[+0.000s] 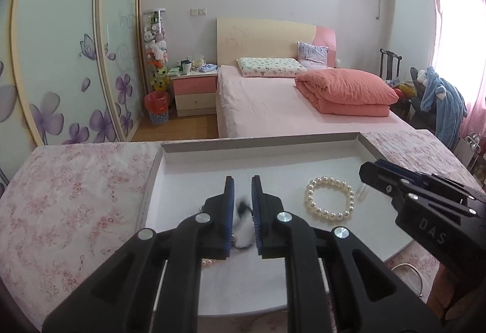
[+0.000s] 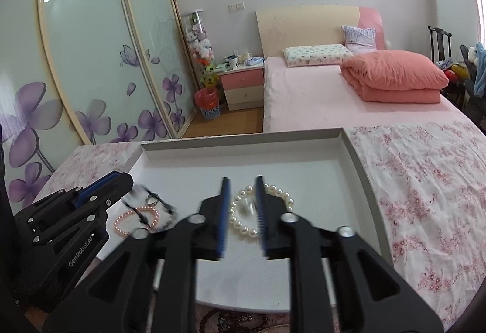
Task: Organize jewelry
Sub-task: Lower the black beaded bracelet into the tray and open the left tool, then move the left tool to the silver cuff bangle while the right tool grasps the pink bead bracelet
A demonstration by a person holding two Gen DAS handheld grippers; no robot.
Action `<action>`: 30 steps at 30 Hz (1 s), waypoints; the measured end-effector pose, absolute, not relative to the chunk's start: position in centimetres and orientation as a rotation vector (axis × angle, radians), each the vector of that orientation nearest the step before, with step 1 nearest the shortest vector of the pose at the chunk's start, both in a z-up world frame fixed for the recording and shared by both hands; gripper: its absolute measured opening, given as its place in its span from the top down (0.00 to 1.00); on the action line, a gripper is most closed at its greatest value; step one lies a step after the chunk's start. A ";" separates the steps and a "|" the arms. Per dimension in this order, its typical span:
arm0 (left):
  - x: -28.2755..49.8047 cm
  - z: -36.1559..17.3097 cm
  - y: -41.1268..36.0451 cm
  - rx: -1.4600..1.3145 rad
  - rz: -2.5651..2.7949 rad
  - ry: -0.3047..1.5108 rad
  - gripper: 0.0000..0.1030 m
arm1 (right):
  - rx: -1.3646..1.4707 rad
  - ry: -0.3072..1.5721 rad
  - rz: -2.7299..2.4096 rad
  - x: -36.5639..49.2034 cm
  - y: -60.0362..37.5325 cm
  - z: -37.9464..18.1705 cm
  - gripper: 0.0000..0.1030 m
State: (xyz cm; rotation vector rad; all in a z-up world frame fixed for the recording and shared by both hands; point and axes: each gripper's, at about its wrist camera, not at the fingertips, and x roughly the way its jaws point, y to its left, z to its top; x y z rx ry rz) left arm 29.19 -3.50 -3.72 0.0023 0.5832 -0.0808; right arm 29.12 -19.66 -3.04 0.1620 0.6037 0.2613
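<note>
A white tray (image 1: 303,163) with grey walls lies on a floral tablecloth. A white pearl bracelet (image 1: 329,197) lies in it right of centre. My left gripper (image 1: 242,205) is open over a blurred black and white item (image 1: 243,208) with a ring on it. My right gripper (image 2: 242,199) is open just above the white pearl bracelet (image 2: 240,226), with a small clear piece (image 2: 246,208) inside the loop. A pink bead bracelet (image 2: 127,219), a silver ring (image 2: 152,199) and a black cord (image 2: 164,205) lie at the tray's left, beside the left gripper (image 2: 121,178).
The floral tablecloth (image 2: 425,181) covers the table around the tray. Dark bead strings (image 2: 231,319) lie on the cloth at the near edge. A metal hoop (image 1: 407,269) shows near the tray's right front. A pink bed (image 1: 273,102) stands beyond the table.
</note>
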 end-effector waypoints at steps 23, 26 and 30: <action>20.4 -2.1 2.1 -0.041 -0.044 0.588 0.53 | 0.154 0.687 0.216 22.1 -24.2 -3.4 0.65; 19.3 -3.3 2.5 -0.047 -0.057 0.629 0.50 | 0.139 0.752 0.208 21.0 -24.7 -4.9 0.62; 18.1 -4.5 2.9 -0.042 -0.075 0.671 0.45 | 0.099 0.825 0.205 19.6 -24.8 -6.4 0.54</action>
